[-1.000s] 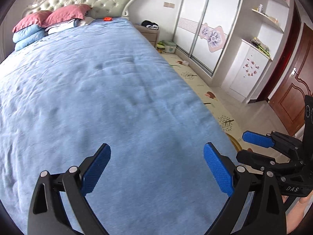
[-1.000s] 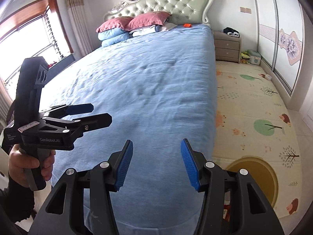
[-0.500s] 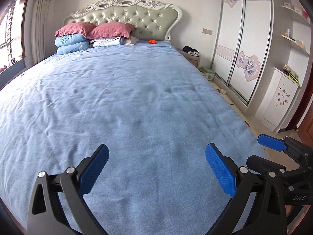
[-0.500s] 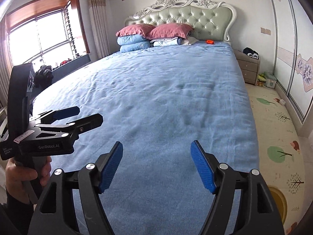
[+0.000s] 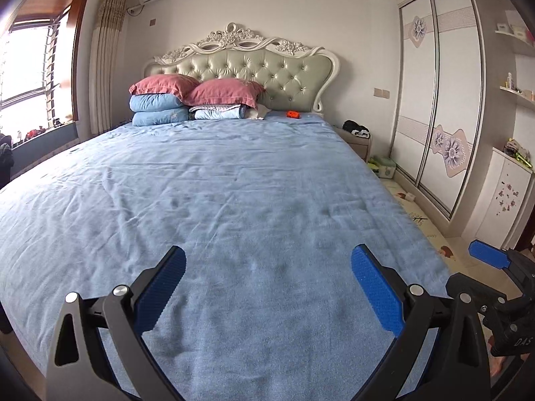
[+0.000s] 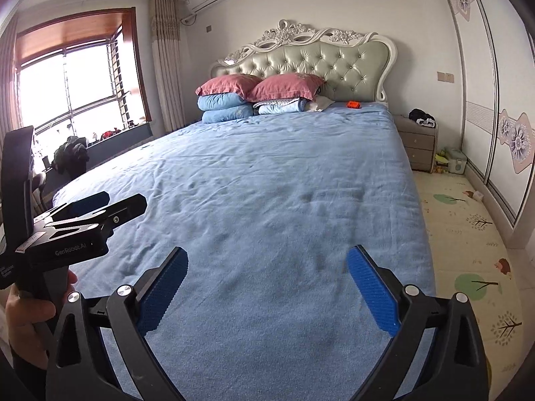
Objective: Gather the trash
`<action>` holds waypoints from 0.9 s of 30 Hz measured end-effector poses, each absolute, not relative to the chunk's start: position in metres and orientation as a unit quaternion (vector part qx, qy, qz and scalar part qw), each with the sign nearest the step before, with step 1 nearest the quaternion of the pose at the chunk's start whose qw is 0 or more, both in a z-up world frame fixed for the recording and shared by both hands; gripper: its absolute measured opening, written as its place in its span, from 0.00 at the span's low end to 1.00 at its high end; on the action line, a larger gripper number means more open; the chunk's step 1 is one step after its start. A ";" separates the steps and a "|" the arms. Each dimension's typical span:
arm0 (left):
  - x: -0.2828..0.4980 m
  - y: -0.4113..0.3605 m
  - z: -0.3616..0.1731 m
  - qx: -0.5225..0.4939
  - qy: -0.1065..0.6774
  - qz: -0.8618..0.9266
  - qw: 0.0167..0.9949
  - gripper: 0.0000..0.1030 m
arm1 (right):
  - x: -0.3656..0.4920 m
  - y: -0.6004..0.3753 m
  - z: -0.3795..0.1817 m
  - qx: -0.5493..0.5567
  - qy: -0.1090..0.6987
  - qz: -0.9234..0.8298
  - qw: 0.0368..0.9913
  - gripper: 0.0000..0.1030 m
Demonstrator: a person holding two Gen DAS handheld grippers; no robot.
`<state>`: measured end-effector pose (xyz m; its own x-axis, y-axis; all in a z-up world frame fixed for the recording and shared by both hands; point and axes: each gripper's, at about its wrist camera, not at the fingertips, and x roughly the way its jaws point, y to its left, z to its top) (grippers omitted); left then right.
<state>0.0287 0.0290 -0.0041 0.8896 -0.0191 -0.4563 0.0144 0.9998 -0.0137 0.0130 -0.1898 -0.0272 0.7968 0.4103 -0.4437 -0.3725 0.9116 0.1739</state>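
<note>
A small orange object (image 5: 293, 114) lies on the blue bed cover near the headboard, far ahead of both grippers; it also shows in the right wrist view as the orange object (image 6: 353, 104). A small pale scrap (image 6: 476, 194) lies on the play mat beside the wardrobe. My left gripper (image 5: 267, 260) hovers open over the foot of the bed with only blanket between its blue pads. My right gripper (image 6: 267, 257) is beside it, its jaws opening wide, nothing between them. A hand holds the left gripper's handle (image 6: 33, 304).
The blue bed (image 5: 234, 200) fills the middle, with stacked pillows (image 5: 187, 100) at the headboard. A nightstand (image 6: 418, 147) and a green box (image 6: 456, 163) stand right of the bed. A patterned floor mat (image 6: 468, 250) runs along the sliding wardrobe (image 5: 441, 100). A window is at the left.
Both views have lifted and swung from the bed's foot and floor mat toward the headboard. The right gripper's jaws have spread much wider. The left gripper's jaws stay wide.
</note>
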 end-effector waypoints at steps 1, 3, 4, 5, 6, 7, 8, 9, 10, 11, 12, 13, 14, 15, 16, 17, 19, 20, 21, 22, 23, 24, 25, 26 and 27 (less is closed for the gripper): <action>0.028 0.028 -0.002 0.001 0.233 -0.002 0.973 0.96 | 0.012 -0.191 -0.026 0.039 0.239 0.205 0.948 0.91; 0.028 0.027 0.000 0.008 0.230 0.002 0.973 0.96 | 0.012 -0.191 -0.025 0.037 0.234 0.204 0.950 0.91; 0.028 0.027 0.000 0.008 0.229 0.003 0.973 0.96 | 0.012 -0.191 -0.025 0.036 0.232 0.203 0.951 0.92; 0.027 0.027 0.000 0.007 0.229 0.004 0.973 0.96 | 0.011 -0.191 -0.024 0.034 0.231 0.204 0.951 0.92; 0.027 0.026 0.000 0.005 0.231 0.004 0.973 0.96 | 0.011 -0.191 -0.024 0.034 0.232 0.206 0.950 0.92; 0.027 0.026 0.000 0.003 0.232 0.003 0.973 0.96 | 0.011 -0.191 -0.024 0.033 0.232 0.206 0.950 0.92; 0.027 0.026 -0.001 0.001 0.234 -0.002 0.972 0.96 | 0.010 -0.190 -0.024 0.032 0.231 0.207 0.950 0.92; 0.027 0.026 -0.002 0.001 0.235 -0.002 0.972 0.96 | 0.009 -0.190 -0.024 0.031 0.230 0.207 0.951 0.92; 0.026 0.025 -0.002 0.004 0.235 0.001 0.972 0.96 | 0.008 -0.190 -0.024 0.029 0.228 0.206 0.951 0.92; 0.026 0.024 -0.002 0.007 0.233 0.005 0.972 0.96 | 0.007 -0.189 -0.024 0.026 0.225 0.204 0.952 0.92; 0.026 0.023 -0.002 0.011 0.232 0.009 0.973 0.96 | 0.006 -0.188 -0.024 0.023 0.224 0.202 0.953 0.92; 0.026 0.022 -0.003 0.014 0.230 0.011 0.973 0.96 | 0.005 -0.188 -0.024 0.020 0.222 0.200 0.954 0.92; 0.025 0.020 -0.003 0.017 0.229 0.012 0.973 0.96 | 0.005 -0.187 -0.024 0.016 0.221 0.198 0.955 0.92; 0.025 0.019 -0.002 0.018 0.229 0.013 0.973 0.96 | 0.004 -0.186 -0.024 0.014 0.221 0.197 0.955 0.92; 0.024 0.019 -0.002 0.015 0.231 0.011 0.973 0.96 | 0.004 -0.185 -0.025 0.013 0.221 0.198 0.955 0.92; 0.023 0.018 -0.002 0.009 0.232 0.004 0.973 0.96 | 0.004 -0.185 -0.025 0.013 0.222 0.199 0.954 0.92; 0.022 0.020 -0.002 -0.007 0.236 -0.011 0.972 0.96 | 0.004 -0.185 -0.026 0.014 0.223 0.200 0.954 0.92; 0.022 0.021 -0.001 -0.013 0.237 -0.016 0.971 0.96 | 0.004 -0.186 -0.026 0.015 0.223 0.200 0.954 0.92; 0.021 0.022 0.000 -0.017 0.235 -0.018 0.972 0.96 | 0.004 -0.186 -0.027 0.016 0.224 0.199 0.954 0.92; 0.020 0.022 0.001 -0.019 0.232 -0.015 0.972 0.96 | 0.004 -0.187 -0.027 0.016 0.224 0.198 0.954 0.92; 0.020 0.023 0.002 -0.018 0.230 -0.010 0.973 0.96 | 0.004 -0.188 -0.028 0.018 0.224 0.197 0.954 0.92; 0.020 0.023 0.003 -0.016 0.227 -0.005 0.974 0.96 | 0.004 -0.188 -0.028 0.018 0.224 0.196 0.954 0.92; 0.019 0.024 0.004 -0.015 0.225 0.002 0.974 0.96 | 0.004 -0.188 -0.028 0.018 0.225 0.196 0.954 0.92; 0.019 0.024 0.004 -0.013 0.223 0.008 0.975 0.96 | 0.004 -0.188 -0.028 0.018 0.225 0.195 0.954 0.92; 0.019 0.025 0.004 -0.011 0.222 0.013 0.975 0.96 | 0.004 -0.189 -0.028 0.018 0.225 0.194 0.955 0.92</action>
